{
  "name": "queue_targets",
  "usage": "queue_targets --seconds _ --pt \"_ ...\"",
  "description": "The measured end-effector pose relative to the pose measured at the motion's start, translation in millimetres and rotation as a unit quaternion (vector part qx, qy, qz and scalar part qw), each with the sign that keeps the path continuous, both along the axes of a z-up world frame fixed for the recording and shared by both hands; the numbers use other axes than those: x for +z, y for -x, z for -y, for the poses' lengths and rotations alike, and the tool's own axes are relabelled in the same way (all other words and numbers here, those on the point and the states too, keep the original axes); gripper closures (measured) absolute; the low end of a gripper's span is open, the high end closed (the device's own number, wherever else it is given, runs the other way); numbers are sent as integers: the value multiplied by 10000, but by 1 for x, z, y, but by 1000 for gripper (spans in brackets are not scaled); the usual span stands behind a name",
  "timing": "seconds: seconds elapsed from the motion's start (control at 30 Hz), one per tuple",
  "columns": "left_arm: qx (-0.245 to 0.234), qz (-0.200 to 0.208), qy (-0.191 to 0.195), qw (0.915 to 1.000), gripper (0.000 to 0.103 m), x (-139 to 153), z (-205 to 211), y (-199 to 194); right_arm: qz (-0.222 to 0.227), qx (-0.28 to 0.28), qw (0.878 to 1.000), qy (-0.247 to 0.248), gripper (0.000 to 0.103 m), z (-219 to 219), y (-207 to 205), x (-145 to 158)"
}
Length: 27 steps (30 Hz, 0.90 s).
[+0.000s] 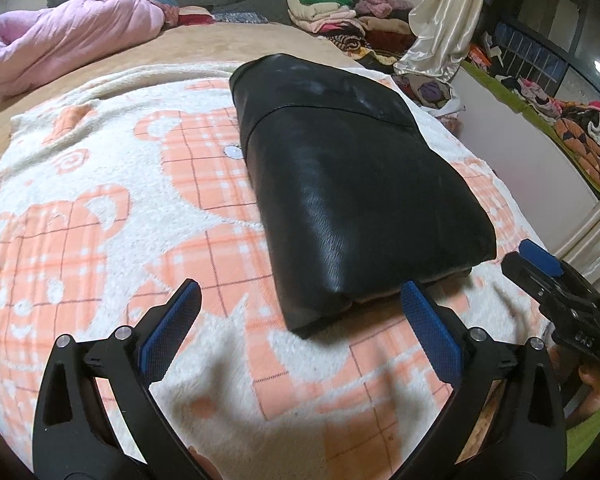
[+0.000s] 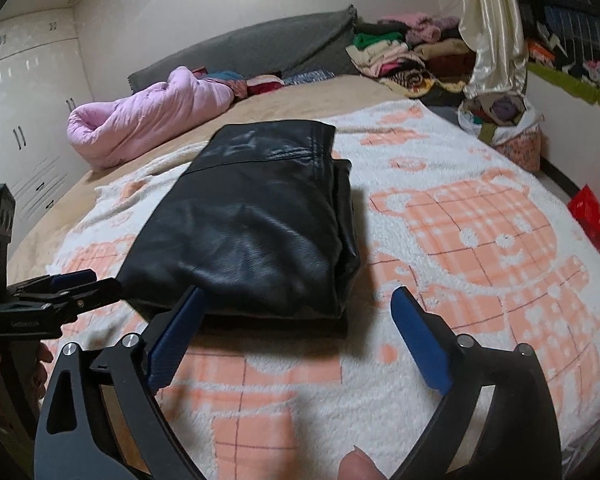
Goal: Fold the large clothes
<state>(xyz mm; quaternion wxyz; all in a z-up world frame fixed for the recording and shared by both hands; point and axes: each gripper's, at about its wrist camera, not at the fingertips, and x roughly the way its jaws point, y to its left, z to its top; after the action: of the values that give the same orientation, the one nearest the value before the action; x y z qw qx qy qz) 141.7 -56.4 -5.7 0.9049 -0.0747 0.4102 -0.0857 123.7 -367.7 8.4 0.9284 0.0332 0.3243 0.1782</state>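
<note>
— Black leather, folded into a thick rectangle: where does the jacket lie?

— On the blanket, a white fleece with orange plaid bears that covers the bed. The jacket's rounded fold faces the cameras, and stacked layers show along its side in the right wrist view.

— And the grippers?

— Both sit at the jacket's near edge, holding nothing. The left gripper has its blue-padded fingers spread wide apart; the pad on the jacket's side is just at the near edge, though contact cannot be told. The right gripper is likewise spread wide, one pad overlapping the jacket's near edge, the other over bare blanket beside it.

— Do they appear in each other's frames?

— Yes. The right gripper shows at the far right of the left wrist view, beside the jacket's near corner; the left shows at the far left of the right wrist view, again beside the jacket.

— What lies beyond the jacket?

— A pink quilt bunched on the bed, a grey headboard behind it, a pile of clothes at the bed's far corner, and a cream satin curtain hanging beside that pile.
</note>
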Motion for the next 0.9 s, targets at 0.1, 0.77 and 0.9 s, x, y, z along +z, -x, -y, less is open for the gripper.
queue_targets --seconds 0.1,0.77,0.9 --pt "43 111 -12 9999 10 2 -3 8 208 15 9997 90 6 -3 15 5" --pt "143 327 -67 9993 9 -3 -11 61 331 -102 9975 610 4 -7 70 -9" --pt "184 305 -54 9993 9 -2 -16 62 337 -163 9974 611 4 -6 70 -9"
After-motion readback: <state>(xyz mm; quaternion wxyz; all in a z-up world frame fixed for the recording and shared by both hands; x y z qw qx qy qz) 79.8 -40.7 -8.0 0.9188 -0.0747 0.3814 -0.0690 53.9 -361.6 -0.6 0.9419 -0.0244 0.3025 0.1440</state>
